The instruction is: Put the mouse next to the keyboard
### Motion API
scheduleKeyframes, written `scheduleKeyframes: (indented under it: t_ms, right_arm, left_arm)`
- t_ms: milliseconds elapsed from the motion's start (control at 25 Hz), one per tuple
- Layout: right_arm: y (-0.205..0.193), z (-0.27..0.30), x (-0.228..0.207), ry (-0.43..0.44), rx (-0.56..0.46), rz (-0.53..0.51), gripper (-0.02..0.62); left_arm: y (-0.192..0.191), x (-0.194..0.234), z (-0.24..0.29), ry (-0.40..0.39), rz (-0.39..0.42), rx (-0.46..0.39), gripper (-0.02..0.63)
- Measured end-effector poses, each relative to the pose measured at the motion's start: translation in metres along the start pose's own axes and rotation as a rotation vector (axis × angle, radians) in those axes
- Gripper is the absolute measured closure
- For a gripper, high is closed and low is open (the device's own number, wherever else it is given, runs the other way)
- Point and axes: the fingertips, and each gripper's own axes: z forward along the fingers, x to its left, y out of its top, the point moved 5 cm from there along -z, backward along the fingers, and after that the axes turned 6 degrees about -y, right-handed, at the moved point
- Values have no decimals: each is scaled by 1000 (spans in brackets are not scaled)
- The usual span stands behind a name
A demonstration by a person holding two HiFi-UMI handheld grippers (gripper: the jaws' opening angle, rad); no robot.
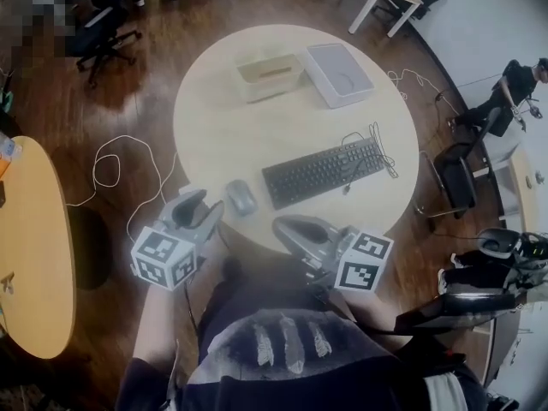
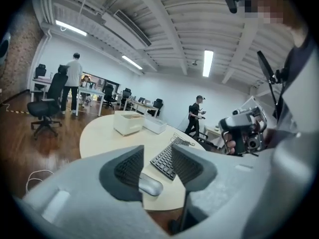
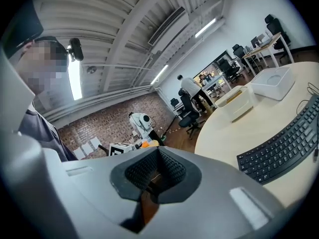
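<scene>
A grey mouse [image 1: 241, 197] lies near the front edge of the round pale table [image 1: 214, 118], just left of the black keyboard [image 1: 324, 171] and a short gap from it. My left gripper [image 1: 204, 204] hovers off the table edge, left of the mouse, jaws apart with nothing between the pads. In the left gripper view the mouse [image 2: 149, 185] lies on the table just beyond the open left gripper [image 2: 157, 157], with the keyboard [image 2: 167, 159] behind it. My right gripper [image 1: 288, 227] is at the front edge below the keyboard. The right gripper [image 3: 158, 172] is shut and empty, with the keyboard [image 3: 281, 151] to its right.
A white box [image 1: 268, 75] and a flat white tray [image 1: 340, 74] stand at the table's far side. The keyboard's coiled cable [image 1: 377, 139] lies at the right. An orange table [image 1: 30, 247] is at the left, a floor cable [image 1: 111, 169] between, an office chair [image 1: 458, 178] at the right.
</scene>
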Motion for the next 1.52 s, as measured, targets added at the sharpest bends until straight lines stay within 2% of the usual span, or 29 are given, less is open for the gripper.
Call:
scheduleKeyframes:
  t_ms: [80, 200, 280, 360, 480, 560, 640, 840, 960, 1120, 1280, 1320, 1360, 1520]
  right_arm:
    - [1, 0, -6, -13, -4, 18, 597]
    - [6, -1, -16, -7, 0, 35, 597]
    - [12, -3, -26, 2, 2, 40, 597]
    - [15, -3, -37, 19, 13, 54, 597]
    - [18, -1, -48, 51, 38, 67, 597]
    - [22, -1, -54, 67, 53, 58, 597]
    - [25, -4, -64, 73, 62, 64, 597]
    - [30, -19, -93, 64, 61, 116, 597]
    - [32, -23, -103, 70, 71, 123, 597]
    - [34, -24, -111, 89, 86, 137, 597]
    - [36, -21, -112, 113, 92, 141, 597]
    - [36, -21, -111, 116, 92, 140, 597]
    - [37, -20, -111, 117, 91, 139, 597]
    - [35, -19, -109, 110, 90, 136, 597]
  left_arm:
    - [-10, 4, 16, -24, -15, 63, 320]
    - [-25, 9, 38, 8, 9, 168, 173]
    - [-34, 15, 53, 55, -15, 213, 133]
    - [-47, 20, 68, 99, -92, 250, 122]
    - [-75, 25, 90, 157, -256, 319, 121]
    - [-91, 33, 106, 212, -353, 337, 123]
    - [-104, 40, 119, 273, -402, 355, 122]
    - [-131, 48, 140, 408, -358, 463, 121]
    - [-142, 50, 145, 459, -315, 517, 123]
    - [-144, 49, 149, 489, -261, 504, 123]
    - [-143, 45, 152, 469, -234, 458, 133]
    - [-142, 43, 153, 454, -230, 459, 180]
    - [-142, 42, 152, 442, -229, 465, 260]
    - [-143, 46, 149, 403, -244, 461, 287]
